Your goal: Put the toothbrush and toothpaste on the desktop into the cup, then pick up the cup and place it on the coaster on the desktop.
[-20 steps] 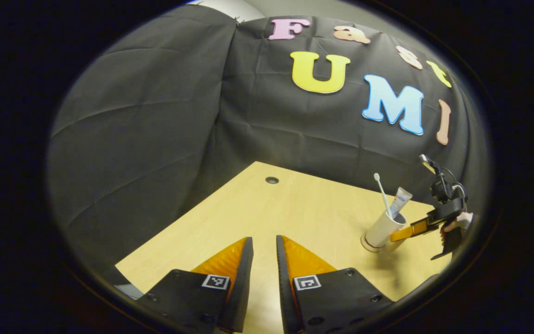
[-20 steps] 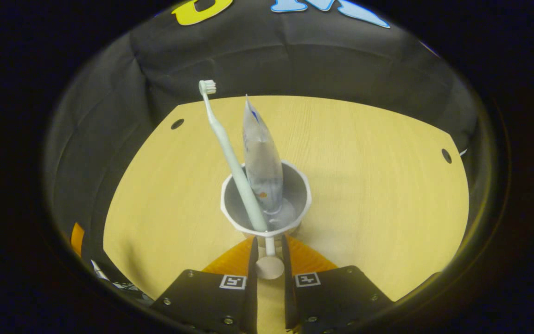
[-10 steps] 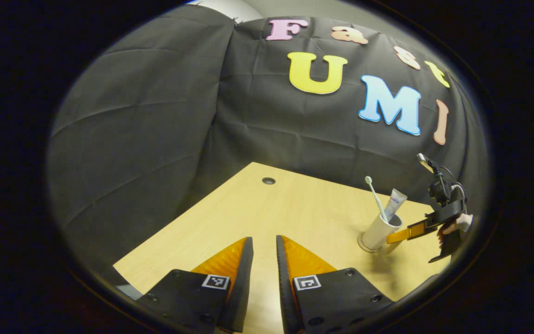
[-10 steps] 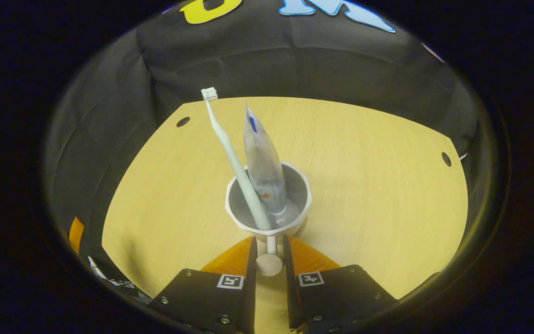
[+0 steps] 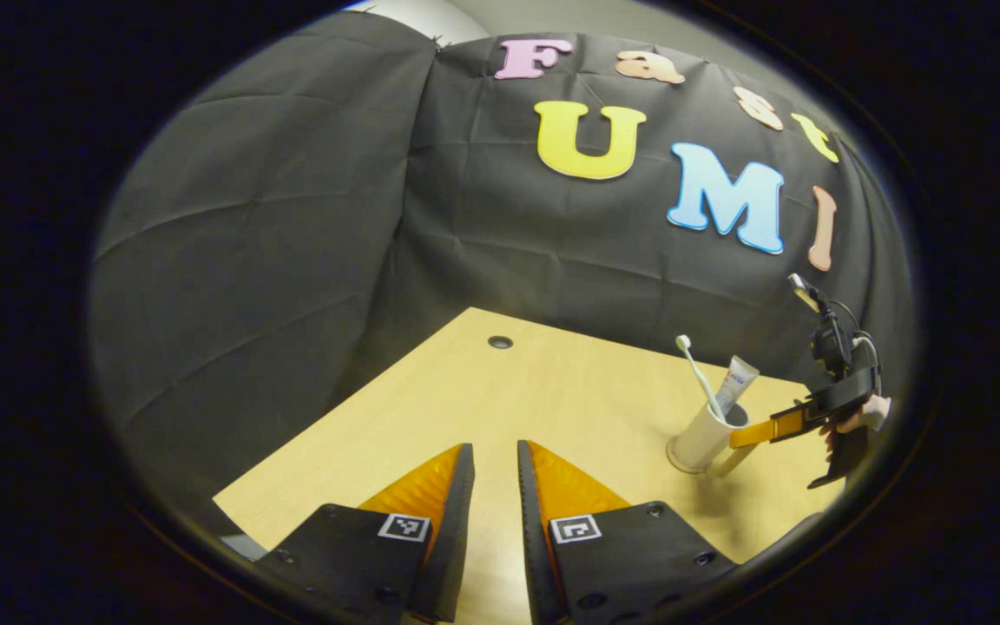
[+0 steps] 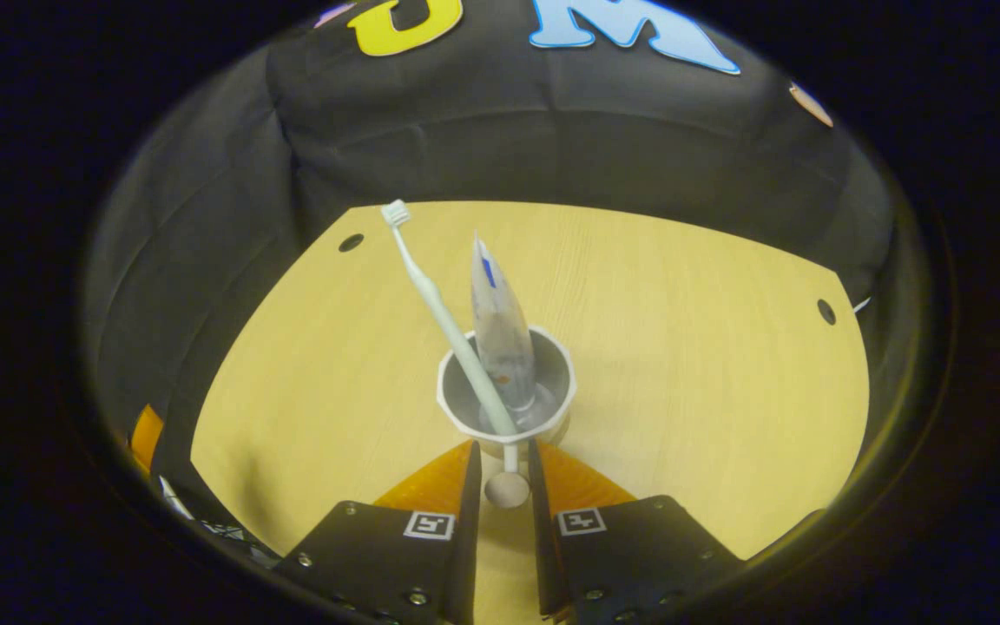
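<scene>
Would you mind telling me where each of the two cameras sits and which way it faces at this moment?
Left gripper view: rides on the left gripper, looking across the light wooden desktop; the right gripper and a hand show far right.
Right gripper view: rides on the right gripper, looking down into the white plastic cup, whose handle lies between its fingers.
Shared: cup, pale green toothbrush, toothpaste tube, desktop.
</scene>
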